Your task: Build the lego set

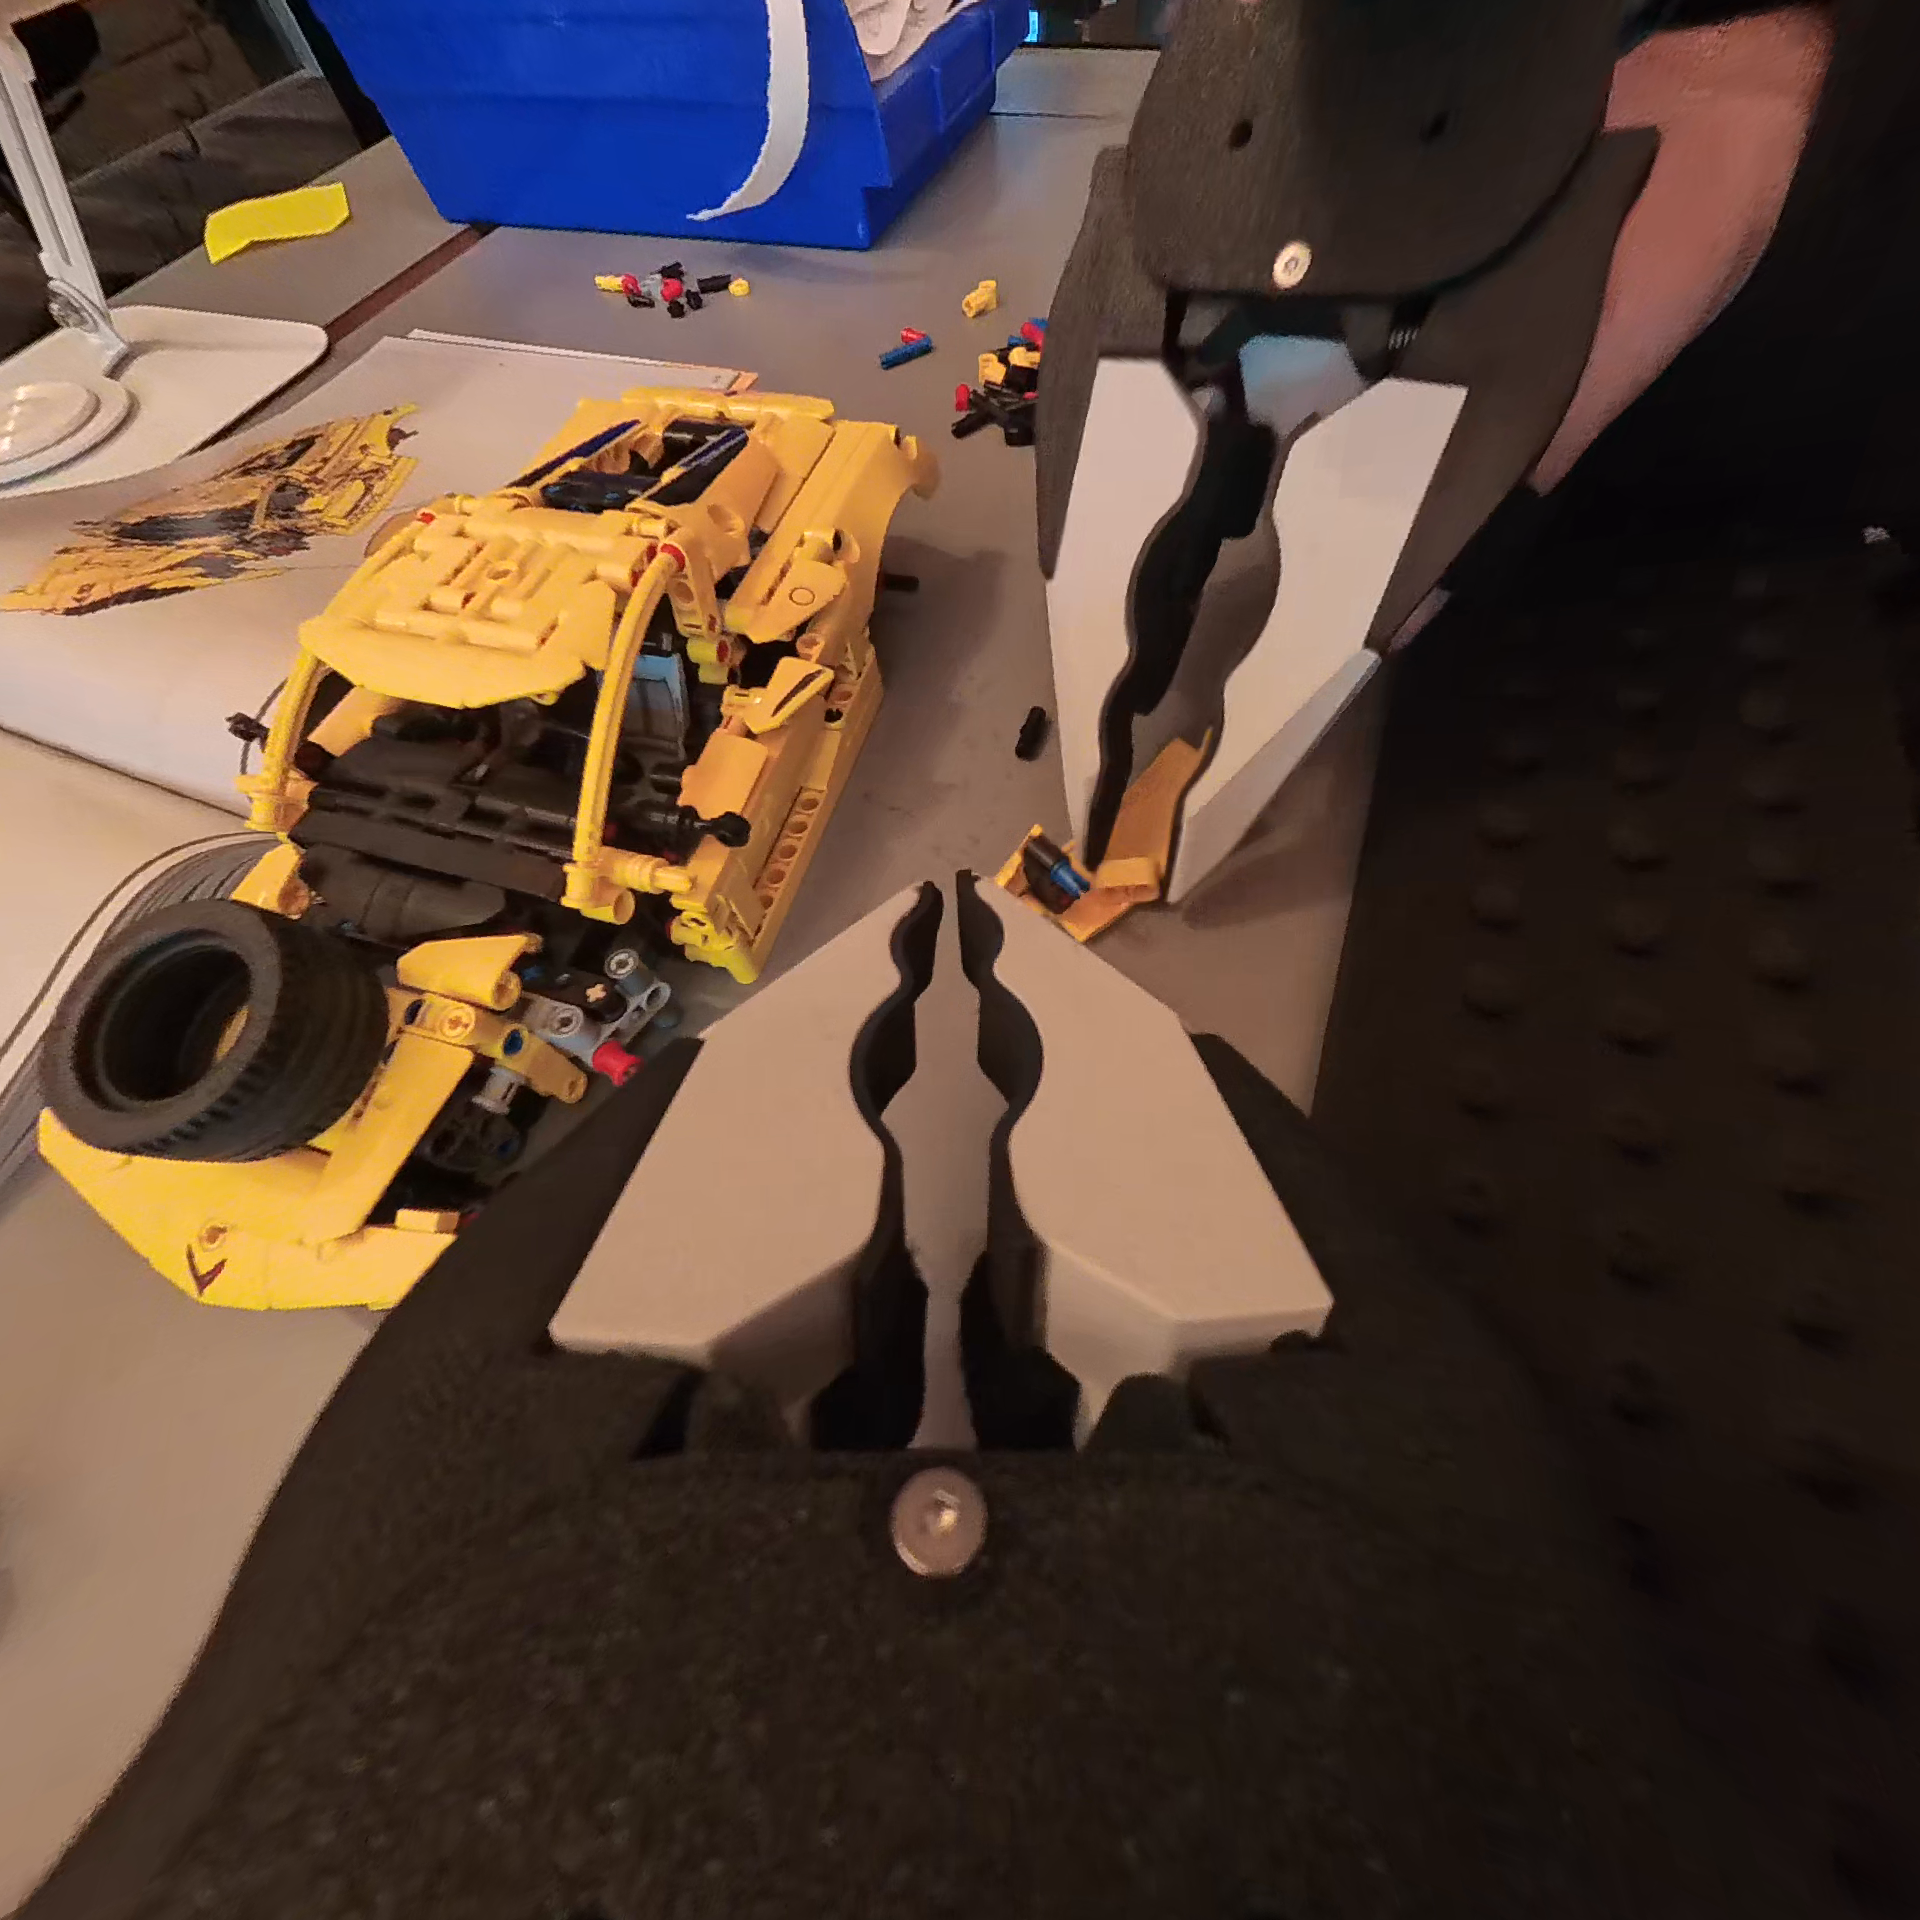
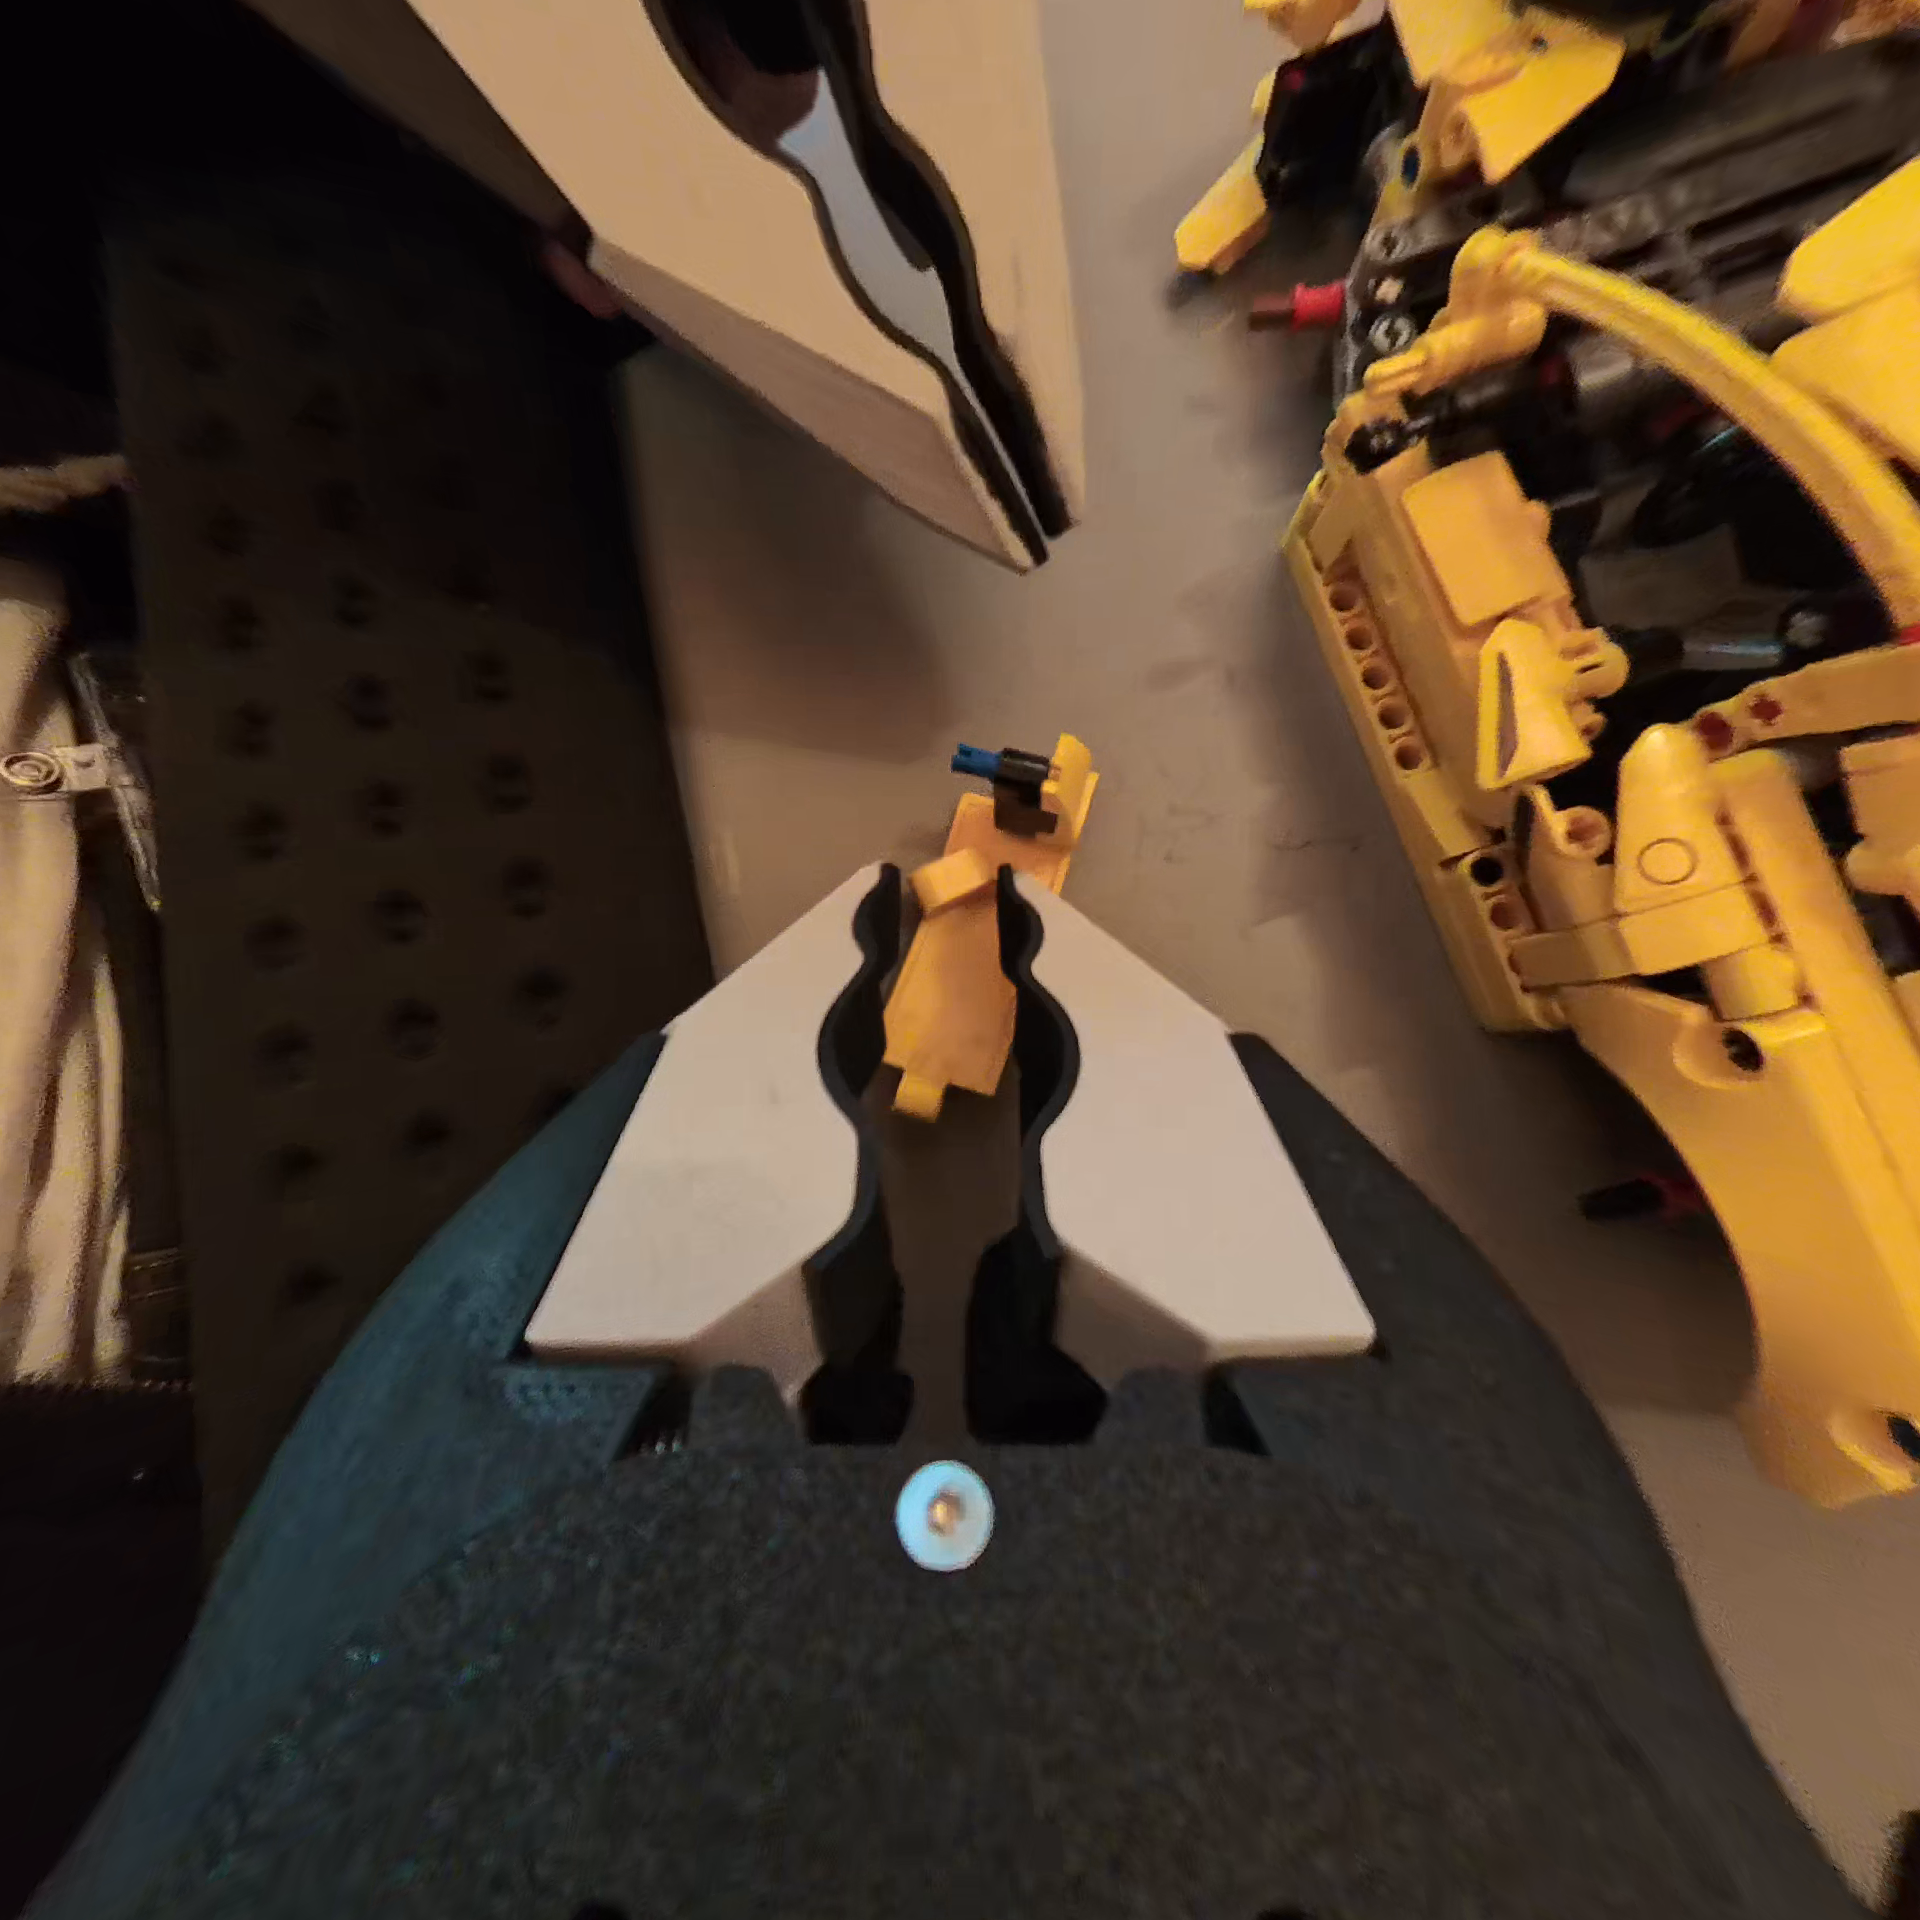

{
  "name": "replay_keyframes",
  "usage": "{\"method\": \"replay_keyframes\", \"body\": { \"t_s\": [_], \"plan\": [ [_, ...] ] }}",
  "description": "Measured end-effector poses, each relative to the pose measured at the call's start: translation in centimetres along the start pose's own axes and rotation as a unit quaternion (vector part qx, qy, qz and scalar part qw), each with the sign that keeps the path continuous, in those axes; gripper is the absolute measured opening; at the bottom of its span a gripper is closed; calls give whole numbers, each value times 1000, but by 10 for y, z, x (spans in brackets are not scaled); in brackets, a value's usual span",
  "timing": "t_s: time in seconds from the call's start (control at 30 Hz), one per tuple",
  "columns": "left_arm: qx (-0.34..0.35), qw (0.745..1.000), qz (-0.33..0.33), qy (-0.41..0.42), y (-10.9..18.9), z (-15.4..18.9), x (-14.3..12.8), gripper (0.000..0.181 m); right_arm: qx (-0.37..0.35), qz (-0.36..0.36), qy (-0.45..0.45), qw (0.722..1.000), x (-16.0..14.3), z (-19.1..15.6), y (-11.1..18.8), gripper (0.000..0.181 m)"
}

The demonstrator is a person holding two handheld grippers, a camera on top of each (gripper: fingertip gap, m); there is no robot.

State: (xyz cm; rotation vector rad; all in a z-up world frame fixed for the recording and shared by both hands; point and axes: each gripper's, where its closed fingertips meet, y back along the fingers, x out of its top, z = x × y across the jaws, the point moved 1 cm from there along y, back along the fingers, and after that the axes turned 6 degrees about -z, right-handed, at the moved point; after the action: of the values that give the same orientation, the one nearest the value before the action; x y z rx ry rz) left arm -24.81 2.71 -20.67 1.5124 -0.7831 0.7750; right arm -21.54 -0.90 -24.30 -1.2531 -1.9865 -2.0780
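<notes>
Two grippers meet: the right gripper (image 2: 940, 883) pinches a yellow piece (image 2: 961, 987) between its fingertips, and the left gripper (image 1: 948, 888), nearly closed and empty, points just beside it.

Yellow lego car (image 1: 582, 748), black ribbed tyre (image 1: 208, 1039), blue bin (image 1: 644, 114), grey table (image 1: 935, 675)

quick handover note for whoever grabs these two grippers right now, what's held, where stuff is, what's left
Left gripper: shut, empty, tips near the held piece.
Right gripper: shut on the yellow panel piece, which carries a black and blue pin and sits low over the table.
Yellow car: partly built, left of both grippers; loose tyre leans on its front.
Loose pins lie near the blue bin.
Left: fit the panel, tyre, remaining parts.
</notes>
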Motion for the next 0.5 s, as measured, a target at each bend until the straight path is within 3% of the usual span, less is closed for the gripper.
{"method": "replay_keyframes", "body": {
  "t_s": [0.23, 0.33, 0.43, 0.5],
  "plan": [
    [-23, 999, 27, 20, 5, 3, 7, 7, 22, 38, -10, 999, 5, 0, 5, 15],
    [-37, 998, 57, 12, 10, 10, 16, 12, 61, 146, -55, 986, 27, 5, 29, 15],
    [-37, 997, 74, 12, 15, 14, 23, 24, 67, 282, -105, 951, 59, 17, 61, 15],
    [-10, 997, 82, 4, 18, 10, 30, 27, 86, 333, -129, 930, 75, 15, 71, 15]
  ]
}}
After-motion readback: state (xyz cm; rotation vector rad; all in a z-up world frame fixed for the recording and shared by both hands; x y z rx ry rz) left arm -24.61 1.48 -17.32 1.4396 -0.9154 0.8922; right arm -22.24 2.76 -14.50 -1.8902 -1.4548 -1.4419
